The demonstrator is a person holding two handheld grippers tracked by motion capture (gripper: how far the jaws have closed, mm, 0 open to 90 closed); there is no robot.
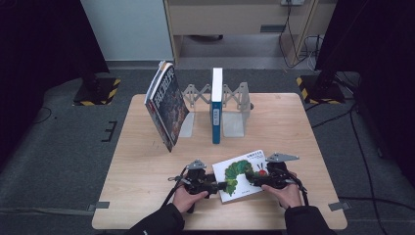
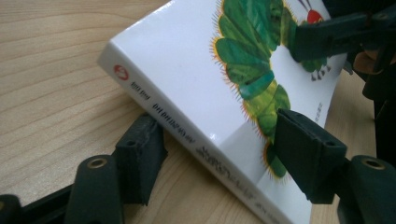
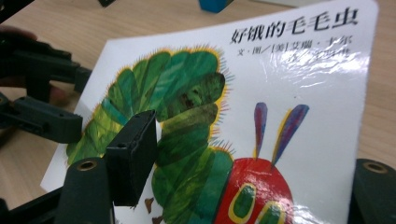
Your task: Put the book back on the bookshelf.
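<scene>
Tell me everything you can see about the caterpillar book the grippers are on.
The caterpillar book is a thin white hardback with a glossy cover showing a green caterpillar with a red head, black Chinese title text, and a white spine bearing a red logo. It is tilted, one edge raised off the wooden table near the person. The left hand-held gripper straddles its spine edge, one jaw on the cover, one below. The right hand-held gripper grips the opposite side.

- Caterpillar book: bottom edge cut off by the right gripper view's frame.
- Right gripper: far jaw hidden behind the cover.
- Spine lettering: blurred, illegible in the left gripper view.
</scene>
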